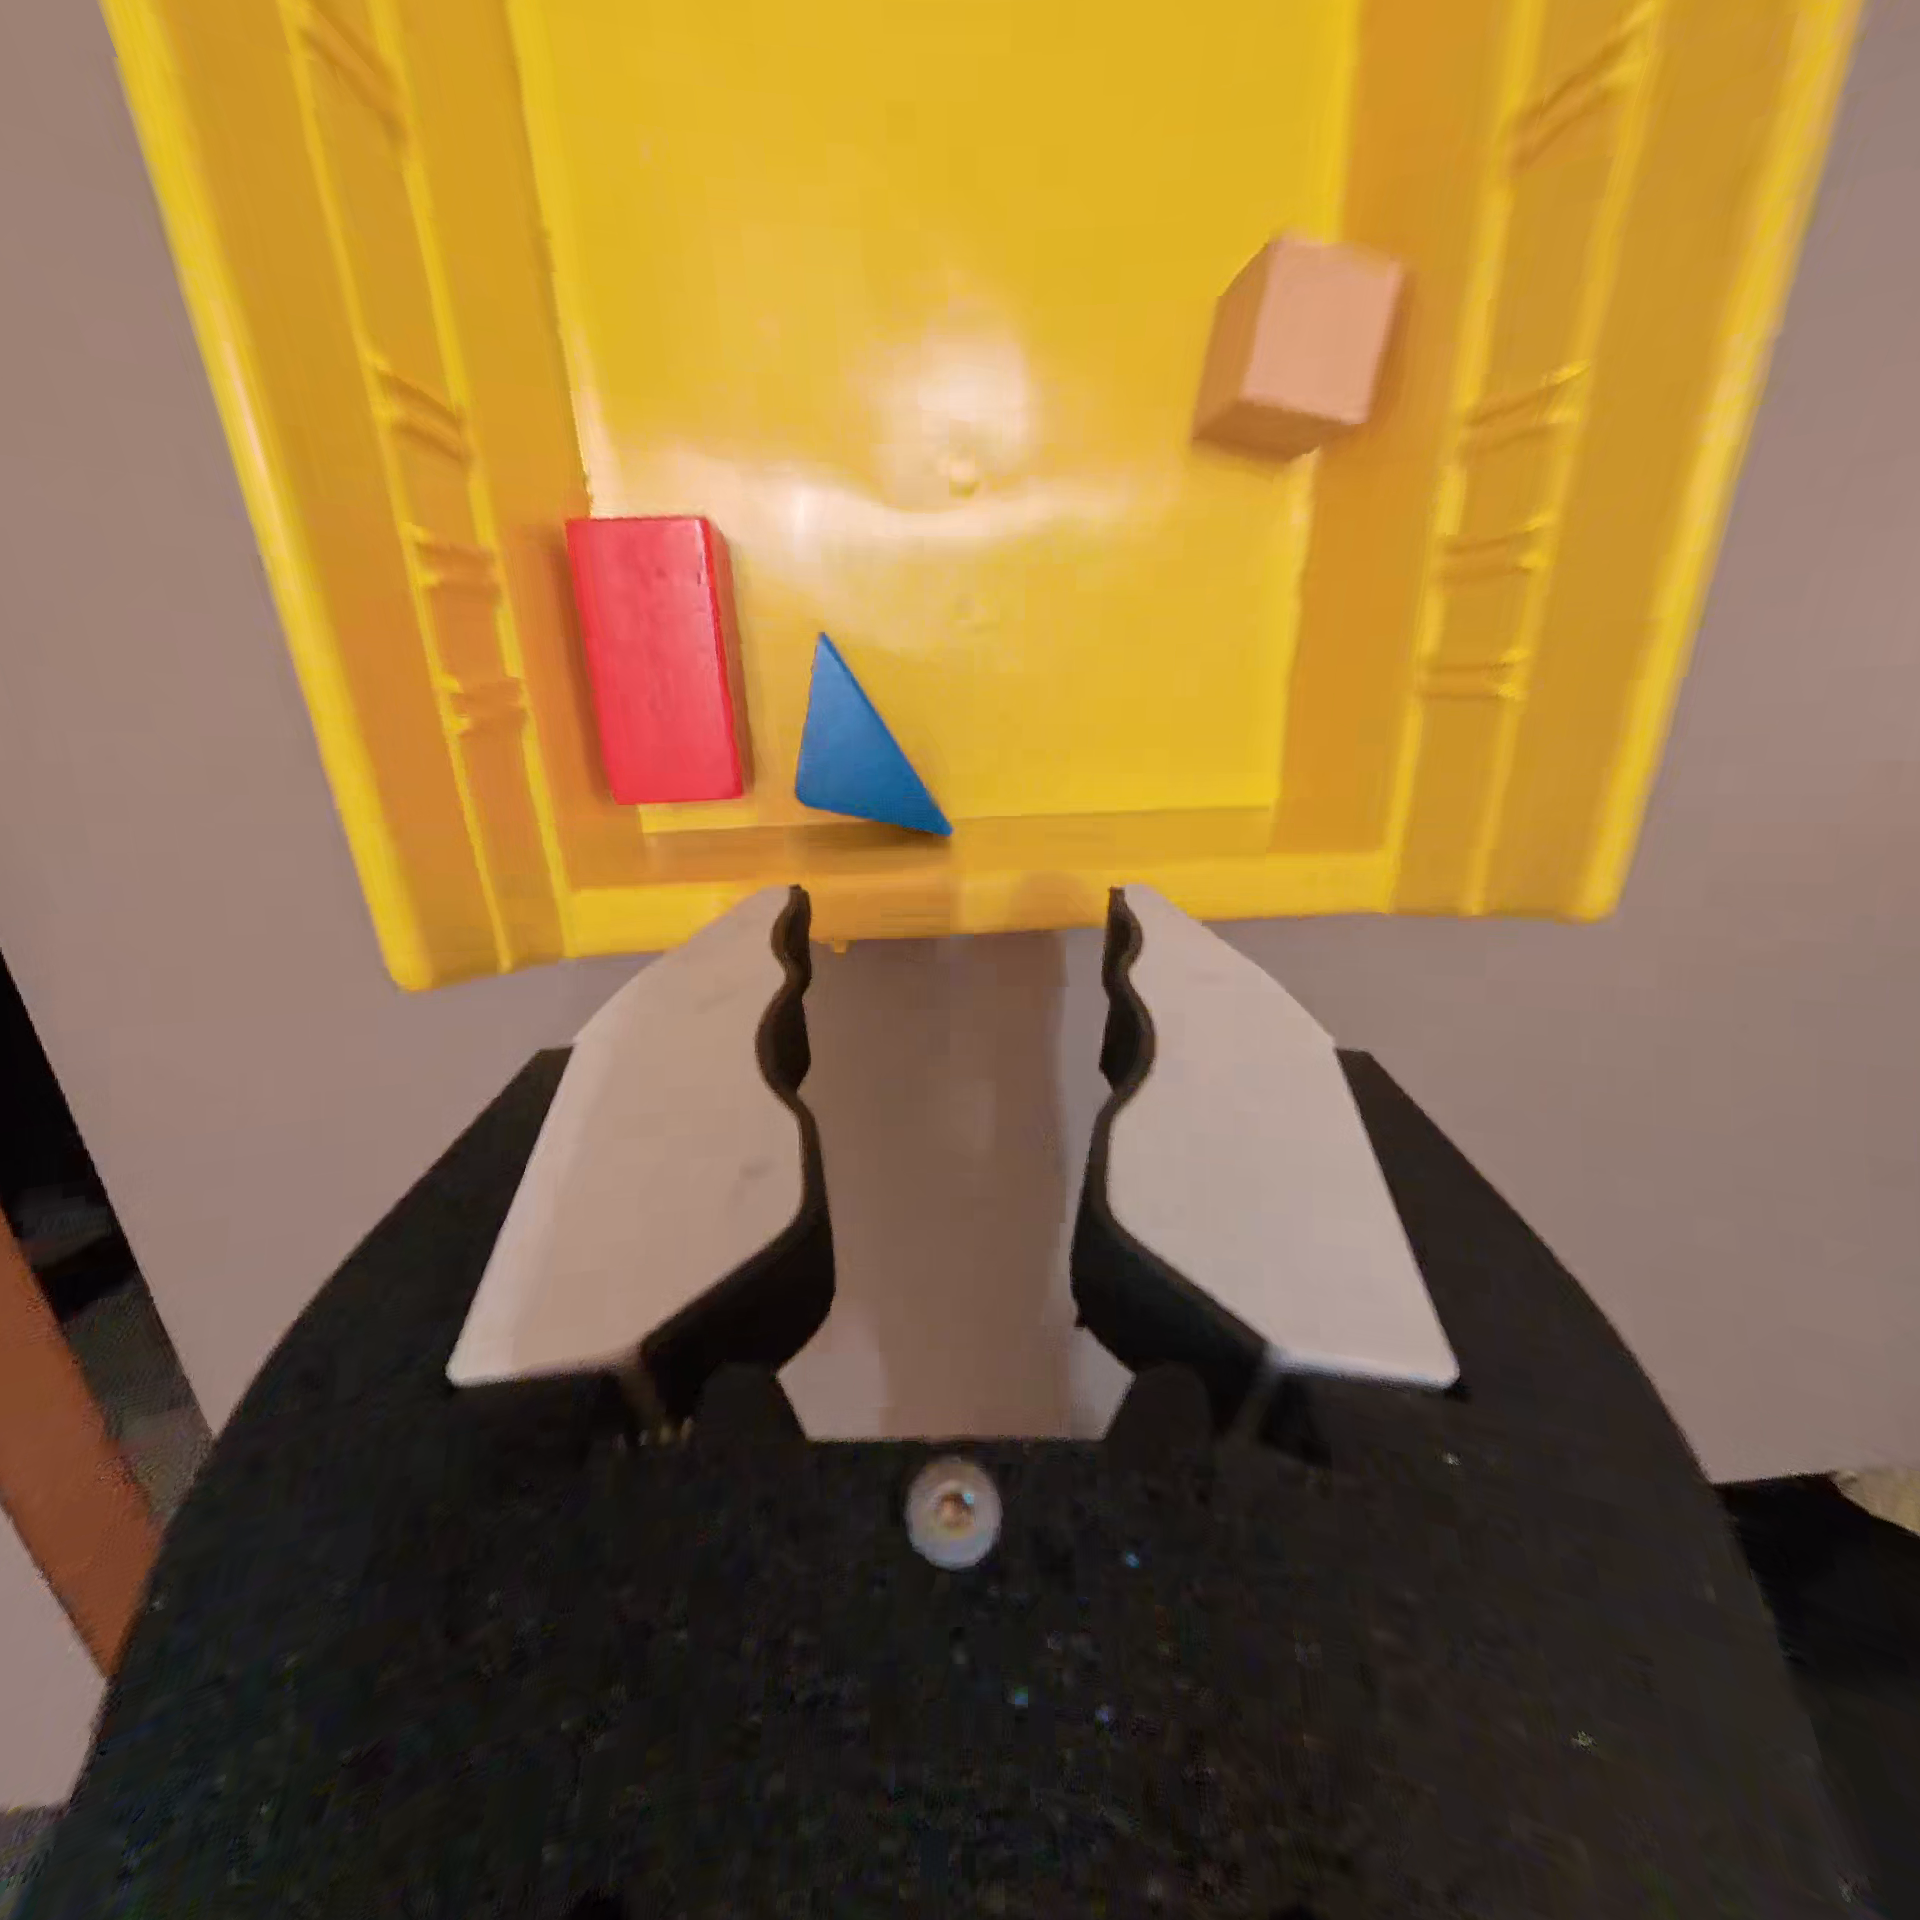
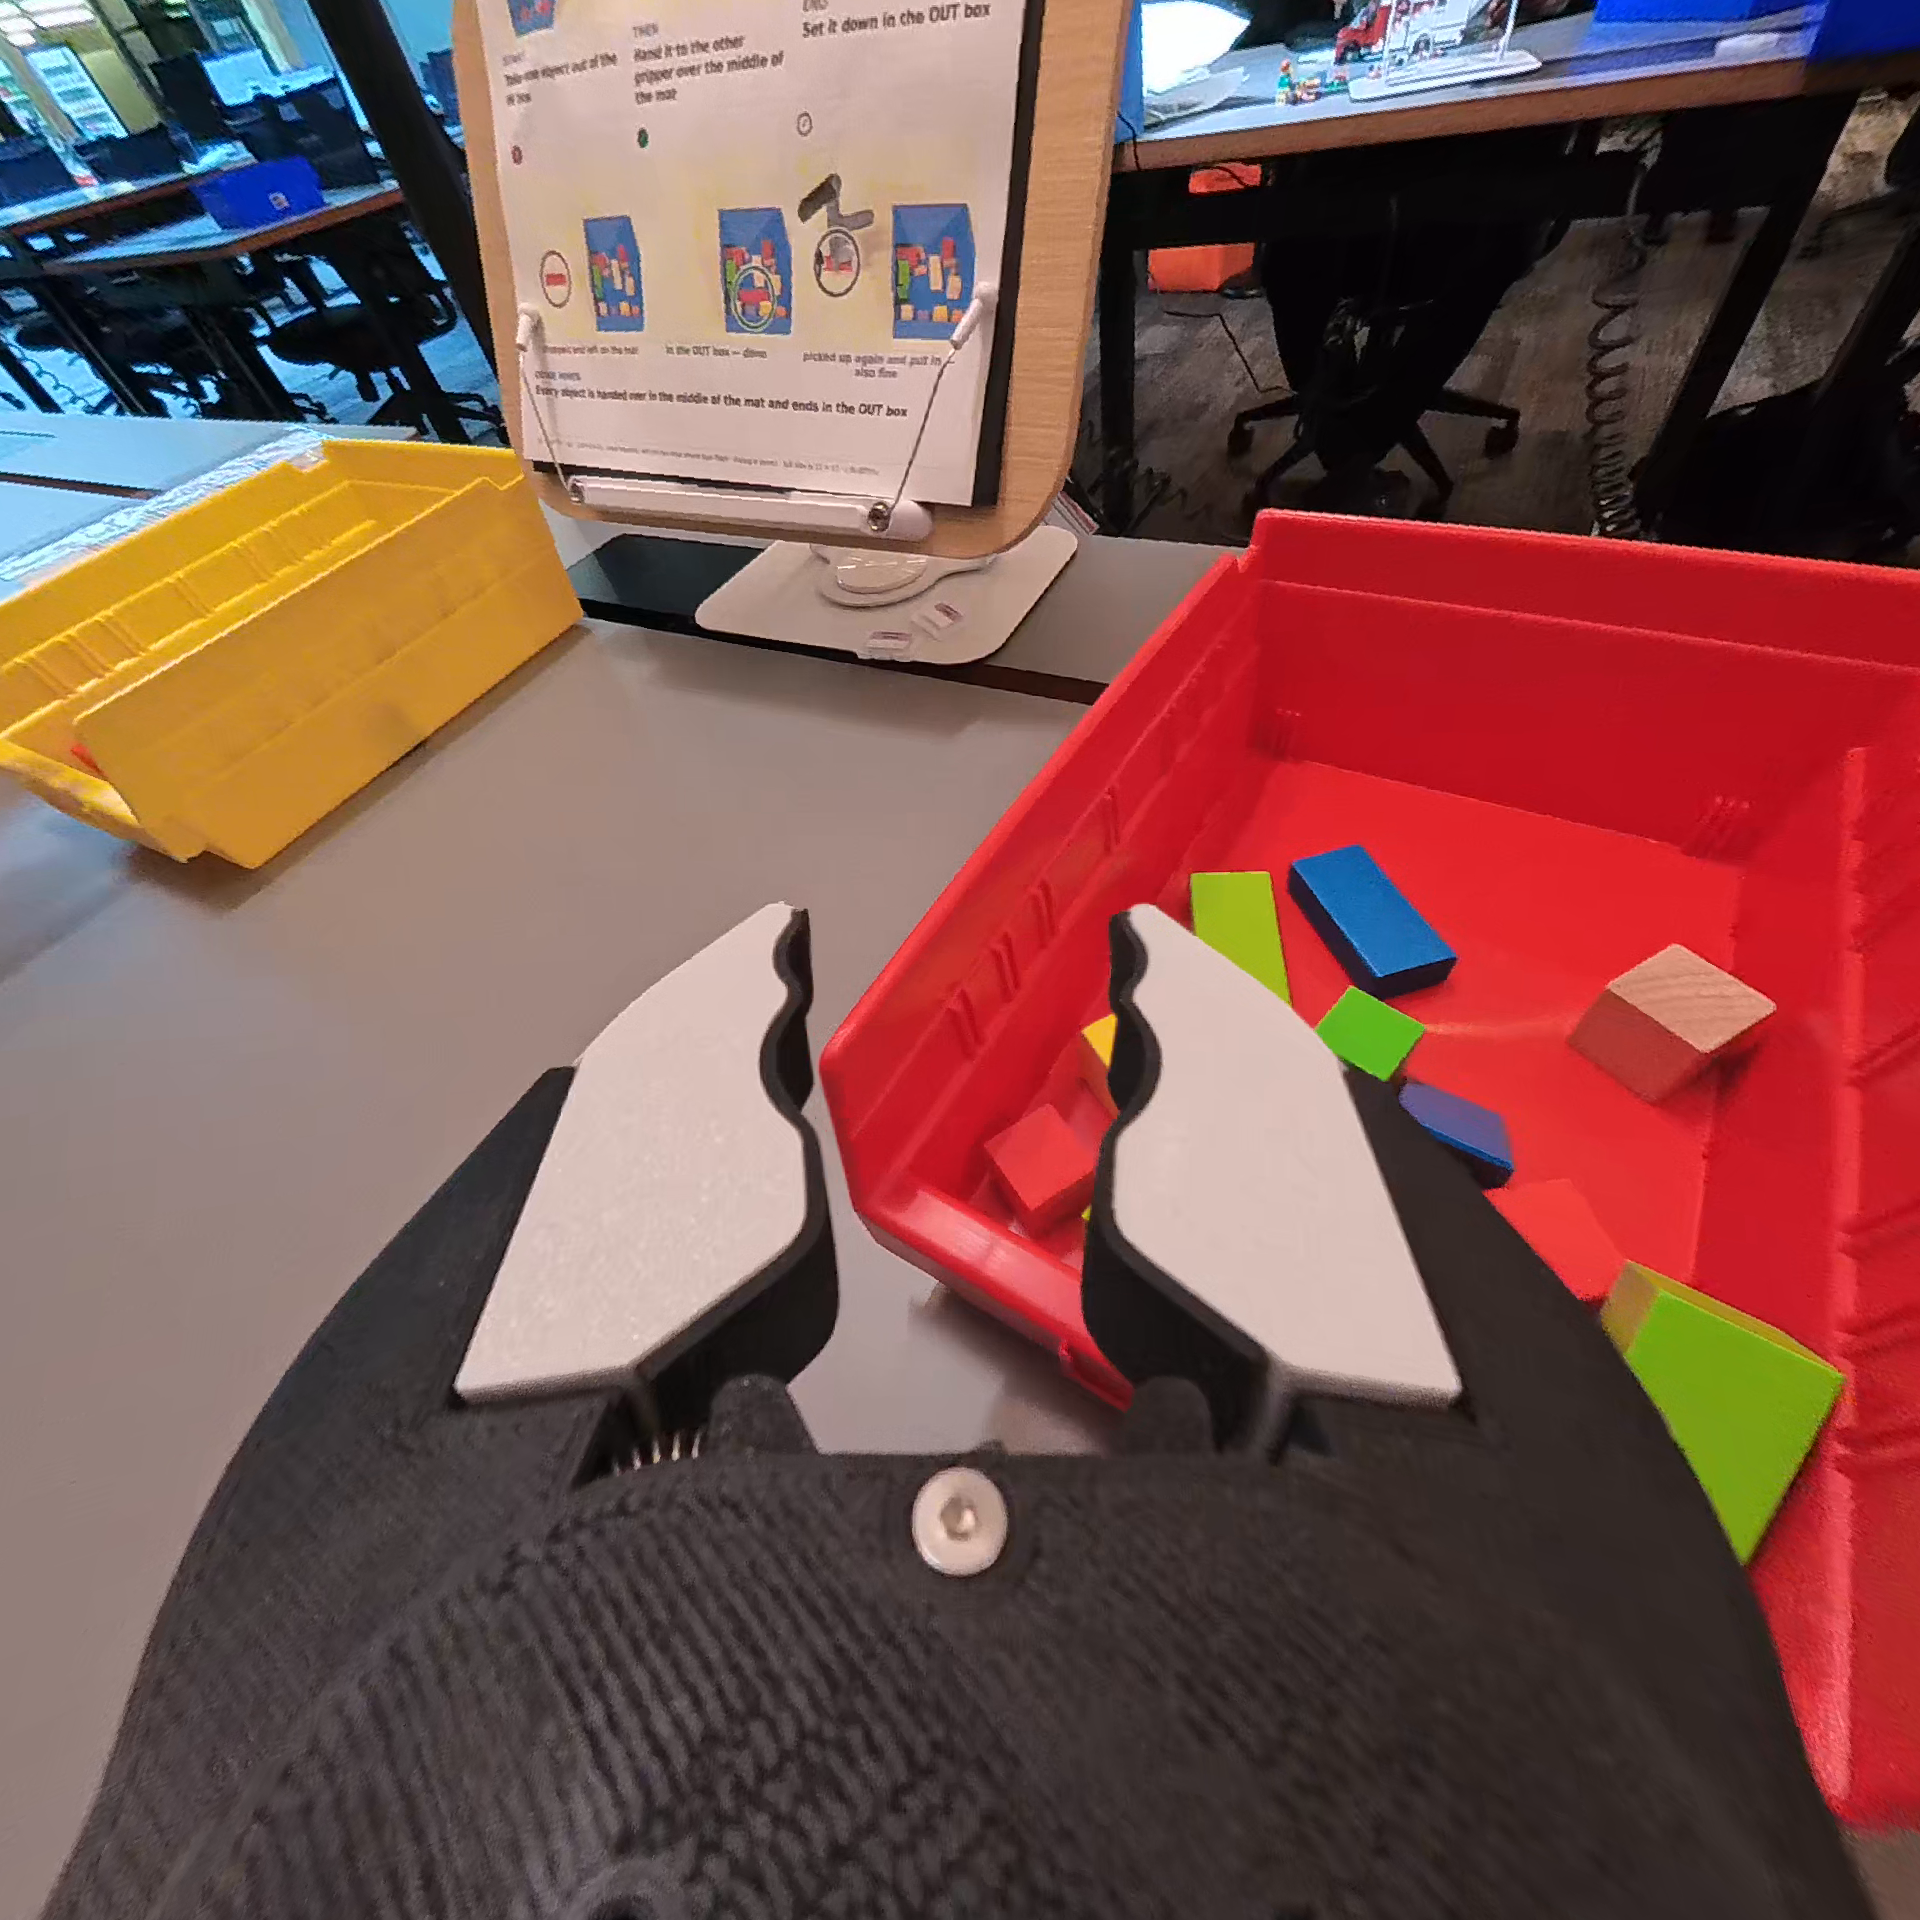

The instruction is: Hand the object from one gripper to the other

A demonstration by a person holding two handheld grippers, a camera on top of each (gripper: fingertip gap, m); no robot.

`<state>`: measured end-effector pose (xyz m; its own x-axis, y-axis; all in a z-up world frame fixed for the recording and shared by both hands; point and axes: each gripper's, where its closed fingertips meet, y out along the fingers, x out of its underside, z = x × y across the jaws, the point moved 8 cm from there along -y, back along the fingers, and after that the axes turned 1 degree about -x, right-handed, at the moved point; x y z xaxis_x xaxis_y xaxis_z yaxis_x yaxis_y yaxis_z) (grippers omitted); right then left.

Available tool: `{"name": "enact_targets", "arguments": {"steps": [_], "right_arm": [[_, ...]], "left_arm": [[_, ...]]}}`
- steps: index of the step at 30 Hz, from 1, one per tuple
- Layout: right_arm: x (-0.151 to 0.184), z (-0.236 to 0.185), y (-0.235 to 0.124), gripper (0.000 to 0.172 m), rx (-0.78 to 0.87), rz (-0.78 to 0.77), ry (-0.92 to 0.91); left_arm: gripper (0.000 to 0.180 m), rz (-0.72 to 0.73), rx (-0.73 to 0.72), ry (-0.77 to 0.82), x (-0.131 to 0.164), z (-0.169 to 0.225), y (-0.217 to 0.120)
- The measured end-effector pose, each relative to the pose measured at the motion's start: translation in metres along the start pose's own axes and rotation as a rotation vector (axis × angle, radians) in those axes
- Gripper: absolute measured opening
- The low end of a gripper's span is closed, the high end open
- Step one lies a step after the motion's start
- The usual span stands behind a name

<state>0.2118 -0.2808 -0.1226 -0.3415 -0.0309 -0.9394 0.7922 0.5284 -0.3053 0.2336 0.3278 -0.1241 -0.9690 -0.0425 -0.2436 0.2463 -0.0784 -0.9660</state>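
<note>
In the left wrist view my left gripper [image 1: 954, 909] is open with nothing between its pads, just short of the near rim of a yellow bin [image 1: 935, 312]. In that bin lie a red block [image 1: 660, 660], a blue triangular block [image 1: 857, 748] and a plain wooden cube [image 1: 1304, 348]. In the right wrist view my right gripper [image 2: 956, 935] is open with nothing in it, over the near left wall of a red bin [image 2: 1558, 810] that holds several coloured blocks, among them a blue block [image 2: 1371, 920] and a wooden cube [image 2: 1668, 1018]. The yellow bin also shows at far left [image 2: 281, 644].
A grey table [image 2: 468, 935] lies between the two bins. An instruction sheet on a wooden stand [image 2: 769, 260] is at the table's back edge. Desks and chairs stand behind it. The gap from one gripper's tips to the other's is roughly 55 centimetres.
</note>
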Motion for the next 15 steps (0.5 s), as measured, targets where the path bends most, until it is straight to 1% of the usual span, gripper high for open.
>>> {"name": "enact_targets", "arguments": {"steps": [1, 4, 6, 8, 15], "right_arm": [[0.000, -0.001, 0.000, 0.056, -0.006, 0.000, 0.001], [0.000, -0.003, 0.001, 0.056, -0.021, -0.002, -0.001], [0.000, -0.003, 0.000, 0.056, -0.024, 0.001, -0.003], [-0.001, -0.003, 0.000, 0.056, -0.034, 0.012, 0.005], [0.002, -0.002, 0.003, 0.056, -0.097, 0.031, 0.052]], "left_arm": [[0.053, -0.041, -0.016, -0.020, -0.003, -0.002, 0.009], [0.059, -0.127, 0.006, -0.110, -0.008, -0.006, 0.031], [0.060, -0.165, -0.010, -0.154, -0.009, -0.008, 0.041], [0.061, -0.211, -0.043, -0.173, -0.008, -0.009, 0.049], [0.061, -0.306, -0.088, -0.226, -0.015, -0.002, 0.066]]}}
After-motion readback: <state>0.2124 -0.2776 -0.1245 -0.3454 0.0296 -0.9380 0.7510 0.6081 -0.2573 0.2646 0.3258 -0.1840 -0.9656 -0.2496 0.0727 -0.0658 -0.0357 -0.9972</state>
